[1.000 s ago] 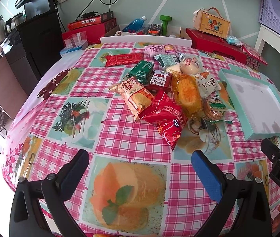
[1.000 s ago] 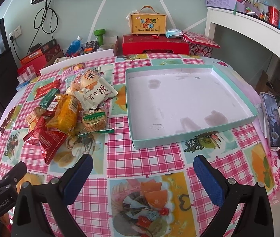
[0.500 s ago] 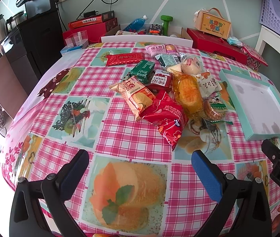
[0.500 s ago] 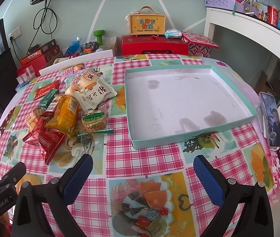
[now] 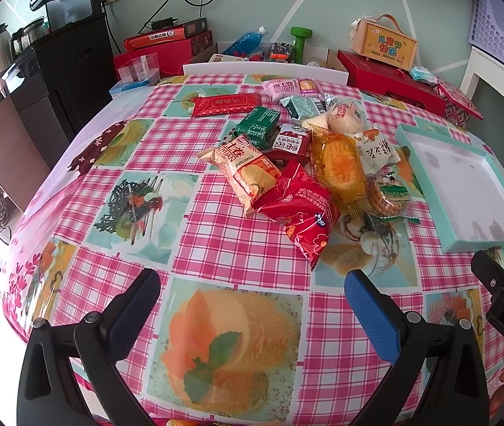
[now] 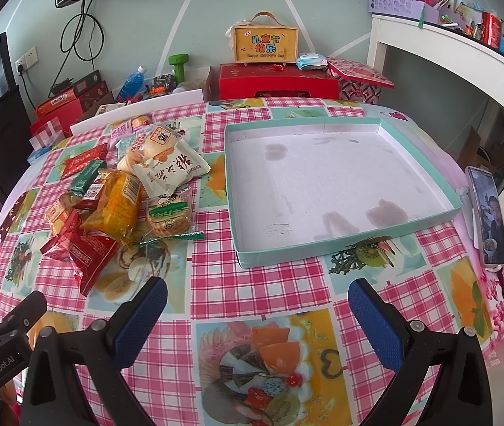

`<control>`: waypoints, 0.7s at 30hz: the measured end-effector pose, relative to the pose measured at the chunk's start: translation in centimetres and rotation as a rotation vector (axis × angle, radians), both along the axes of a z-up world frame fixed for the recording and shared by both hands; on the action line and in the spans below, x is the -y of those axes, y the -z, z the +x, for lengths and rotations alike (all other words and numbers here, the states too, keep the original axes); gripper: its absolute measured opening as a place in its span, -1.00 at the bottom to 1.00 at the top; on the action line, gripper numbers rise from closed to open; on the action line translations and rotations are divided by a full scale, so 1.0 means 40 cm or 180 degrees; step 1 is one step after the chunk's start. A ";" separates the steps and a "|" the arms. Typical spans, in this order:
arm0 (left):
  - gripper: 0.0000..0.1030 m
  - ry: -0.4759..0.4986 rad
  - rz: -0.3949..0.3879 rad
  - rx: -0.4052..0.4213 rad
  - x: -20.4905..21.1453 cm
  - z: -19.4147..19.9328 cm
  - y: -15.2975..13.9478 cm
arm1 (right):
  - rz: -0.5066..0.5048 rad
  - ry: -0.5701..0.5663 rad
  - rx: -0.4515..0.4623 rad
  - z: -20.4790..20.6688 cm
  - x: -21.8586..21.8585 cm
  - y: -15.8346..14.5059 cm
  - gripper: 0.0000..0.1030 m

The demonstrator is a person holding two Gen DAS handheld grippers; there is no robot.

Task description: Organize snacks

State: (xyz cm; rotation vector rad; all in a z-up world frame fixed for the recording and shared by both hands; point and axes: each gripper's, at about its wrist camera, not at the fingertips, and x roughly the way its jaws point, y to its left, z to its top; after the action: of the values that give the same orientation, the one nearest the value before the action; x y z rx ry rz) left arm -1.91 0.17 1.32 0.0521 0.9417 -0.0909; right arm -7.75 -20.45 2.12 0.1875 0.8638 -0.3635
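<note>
Orange packet (image 6: 115, 206) hides most of the packets beneath.

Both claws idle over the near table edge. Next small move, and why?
Probably ease the left claw forward toward the red snack packet, the nearest piece of the pile. Both claws are open and hold nothing, the teal tray holds no snacks yet, and the right claw faces the tray rather than the pile.

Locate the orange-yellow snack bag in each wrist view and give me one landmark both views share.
Left wrist view: orange-yellow snack bag lies right of centre, in the middle of the snack pile.
Right wrist view: orange-yellow snack bag lies left of centre, left of the teal tray.
Shared landmark: the teal tray, at the right edge in the left view.
</note>
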 end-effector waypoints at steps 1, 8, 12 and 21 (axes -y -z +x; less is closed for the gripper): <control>1.00 -0.0001 -0.0001 0.0001 -0.001 0.000 0.000 | 0.0001 0.0002 0.0002 0.000 0.000 0.000 1.00; 1.00 -0.0006 -0.0004 -0.0008 0.000 0.001 0.002 | 0.0006 0.0005 0.0003 -0.001 0.001 0.000 1.00; 1.00 -0.0009 -0.0006 -0.0018 0.001 0.001 0.005 | 0.0011 0.0008 -0.0007 -0.001 0.003 0.001 1.00; 1.00 -0.0005 -0.0268 -0.0189 -0.025 0.040 -0.009 | 0.0076 -0.0100 0.0008 0.023 -0.004 -0.006 1.00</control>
State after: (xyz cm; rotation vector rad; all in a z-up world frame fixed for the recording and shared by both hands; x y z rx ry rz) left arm -0.30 1.18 1.69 -0.0293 0.9963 -0.1312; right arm -6.84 -20.30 2.35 0.1961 0.8678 -0.3236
